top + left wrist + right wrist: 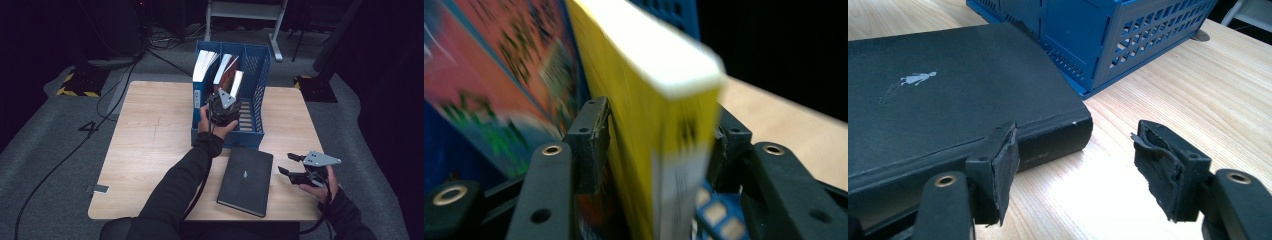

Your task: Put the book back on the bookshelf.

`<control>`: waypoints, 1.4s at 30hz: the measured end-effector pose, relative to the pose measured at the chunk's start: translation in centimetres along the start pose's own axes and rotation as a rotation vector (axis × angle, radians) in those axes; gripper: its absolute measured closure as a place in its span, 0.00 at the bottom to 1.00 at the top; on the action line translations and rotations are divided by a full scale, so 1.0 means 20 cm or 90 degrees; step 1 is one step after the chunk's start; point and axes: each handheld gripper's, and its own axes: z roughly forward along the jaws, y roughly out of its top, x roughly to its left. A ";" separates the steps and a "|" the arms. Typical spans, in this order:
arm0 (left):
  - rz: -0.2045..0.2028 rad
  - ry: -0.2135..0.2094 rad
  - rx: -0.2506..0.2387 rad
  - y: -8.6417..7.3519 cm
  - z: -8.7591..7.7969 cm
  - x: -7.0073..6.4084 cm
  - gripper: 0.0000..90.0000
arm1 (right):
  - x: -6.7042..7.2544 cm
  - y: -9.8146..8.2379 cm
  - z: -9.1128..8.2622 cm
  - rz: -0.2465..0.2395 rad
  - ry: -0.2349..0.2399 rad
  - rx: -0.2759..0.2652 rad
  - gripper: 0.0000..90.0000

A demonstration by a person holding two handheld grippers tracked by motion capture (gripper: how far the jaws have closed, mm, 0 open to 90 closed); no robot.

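Observation:
A blue file rack (262, 65) stands at the table's far middle with three upright books in it. My left gripper (226, 97) reaches into it from the near side. In the left gripper view a yellow book (644, 100) with white page edges stands between my left gripper's (659, 135) pads, which sit close beside it without pressing. A red and blue cover (499, 75) leans behind it. A black hardback (246, 180) lies flat near the front edge. My right gripper (289, 164) rests open just right of it, with bare wood between its pads (1003, 165).
The rack (1128, 40) stands close beyond the black book (948, 100). Bare wooden table (150, 145) spreads to the left. A small grey object (100, 188) sits at the front left corner. Cables and a white desk frame (245, 12) are on the floor behind.

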 end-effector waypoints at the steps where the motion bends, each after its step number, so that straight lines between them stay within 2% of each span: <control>1: 0.018 -0.002 0.012 -0.03 -0.01 0.00 0.54 | 0.00 0.00 0.00 0.000 -0.001 0.000 0.39; 3: 0.036 -0.012 0.029 -0.07 -0.02 0.01 0.54 | 0.00 0.00 0.00 -0.002 0.000 0.001 0.39; 4: 0.049 -0.020 0.049 -0.10 -0.01 0.02 0.57 | 0.00 0.00 0.01 -0.001 0.000 0.003 0.39; 5: 0.045 -0.026 0.059 -0.11 0.00 0.02 0.58 | 0.00 0.00 0.01 -0.003 0.000 0.005 0.39; 6: 0.047 -0.027 0.063 -0.13 0.00 0.03 0.59 | 0.01 0.00 0.01 -0.003 0.001 0.008 0.39; 7: 0.051 -0.029 0.060 -0.13 0.00 0.03 0.66 | 0.01 0.00 0.01 -0.005 0.000 0.009 0.39; 9: 0.050 -0.044 0.059 -0.14 0.01 0.04 0.66 | 0.01 0.00 0.02 -0.009 0.000 0.011 0.39; 12: 0.047 -0.048 0.060 -0.14 0.01 0.05 0.68 | 0.01 0.00 0.02 -0.013 0.003 0.015 0.40; 18: 0.038 -0.026 0.080 -0.10 0.07 0.04 0.70 | 0.01 0.00 0.02 -0.015 0.002 0.017 0.40; 22: 0.046 -0.007 0.097 -0.06 0.13 0.03 0.70 | 0.01 0.00 0.02 -0.014 0.001 0.018 0.40; 26: 0.036 0.005 0.103 -0.04 0.18 0.03 0.70 | 0.01 0.00 0.02 -0.015 -0.001 0.019 0.40; 29: 0.044 0.021 0.115 -0.02 0.22 0.02 0.70 | 0.01 0.00 0.02 -0.017 -0.003 0.016 0.40; 32: 0.049 0.026 0.119 -0.01 0.23 0.02 0.69 | 0.01 0.00 0.01 -0.016 -0.005 0.015 0.39; 38: 0.059 0.063 0.126 0.01 0.29 0.00 0.69 | 0.01 0.00 0.02 -0.015 -0.006 0.015 0.39; 42: 0.066 0.065 0.131 0.02 0.30 -0.01 0.68 | 0.01 0.00 0.02 -0.016 -0.007 0.015 0.39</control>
